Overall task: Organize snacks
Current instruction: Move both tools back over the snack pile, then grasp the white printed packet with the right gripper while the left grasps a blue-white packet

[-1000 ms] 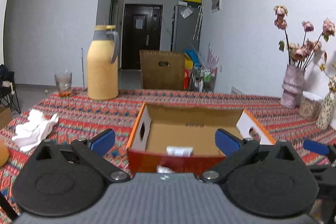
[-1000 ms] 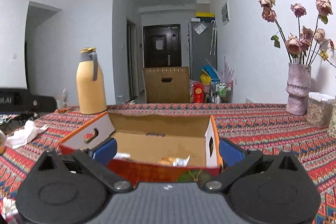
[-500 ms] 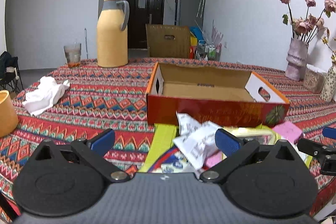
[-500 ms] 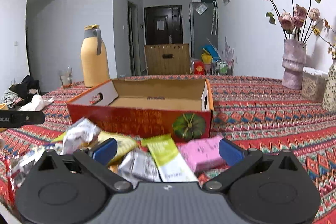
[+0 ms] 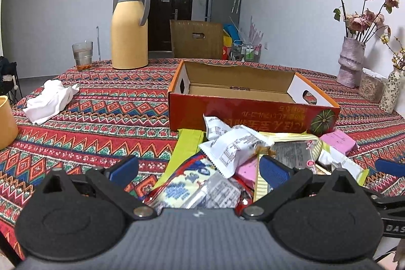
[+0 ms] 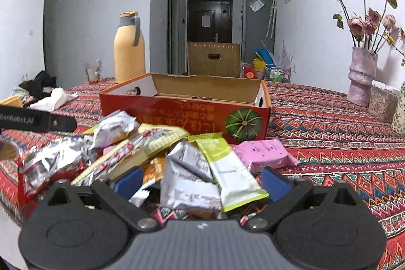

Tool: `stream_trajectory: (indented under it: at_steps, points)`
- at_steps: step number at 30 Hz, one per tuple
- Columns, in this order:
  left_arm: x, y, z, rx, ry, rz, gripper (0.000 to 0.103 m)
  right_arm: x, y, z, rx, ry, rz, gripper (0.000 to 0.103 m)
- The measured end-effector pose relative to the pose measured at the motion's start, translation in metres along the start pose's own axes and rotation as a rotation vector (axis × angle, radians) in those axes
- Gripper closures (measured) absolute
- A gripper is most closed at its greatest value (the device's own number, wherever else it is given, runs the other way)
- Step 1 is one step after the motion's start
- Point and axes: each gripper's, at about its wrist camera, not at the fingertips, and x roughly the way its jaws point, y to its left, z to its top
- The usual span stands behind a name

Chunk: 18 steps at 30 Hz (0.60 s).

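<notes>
My right gripper (image 6: 200,177) hangs over the snack pile (image 6: 141,151), jaws closing around a silver packet (image 6: 187,176) and a green bar (image 6: 227,168), pressing neither yet; my left gripper (image 5: 200,168) stands spread above the same heap, gripping nothing. At twelve o'clock beyond sits the open red box (image 6: 187,115), the yellow jug (image 5: 130,27) farther at eleven

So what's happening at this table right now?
A person holds a gripper in each hand over a heap of snack packets lying in front of an open cardboard box. No snacks show in the box. The left gripper is open above the pile. The right gripper straddles a silver packet and a green bar, its jaws closing, nothing gripped yet.
</notes>
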Motion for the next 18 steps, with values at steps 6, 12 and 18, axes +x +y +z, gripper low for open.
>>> stream_trajectory:
  at_steps: [6,12,18]
  points:
    - [-0.003,0.006,-0.005,-0.014,0.005,0.005,0.0,0.007,0.009,-0.007,-0.037,0.025,0.004,0.046]
    - [-0.002,0.01,-0.008,-0.021,0.013,0.005,0.0,0.018,0.017,-0.012,-0.074,0.044,-0.028,0.05]
    - [0.001,0.009,-0.01,-0.024,0.026,0.006,0.0,0.021,0.013,-0.013,-0.059,0.058,-0.019,0.063]
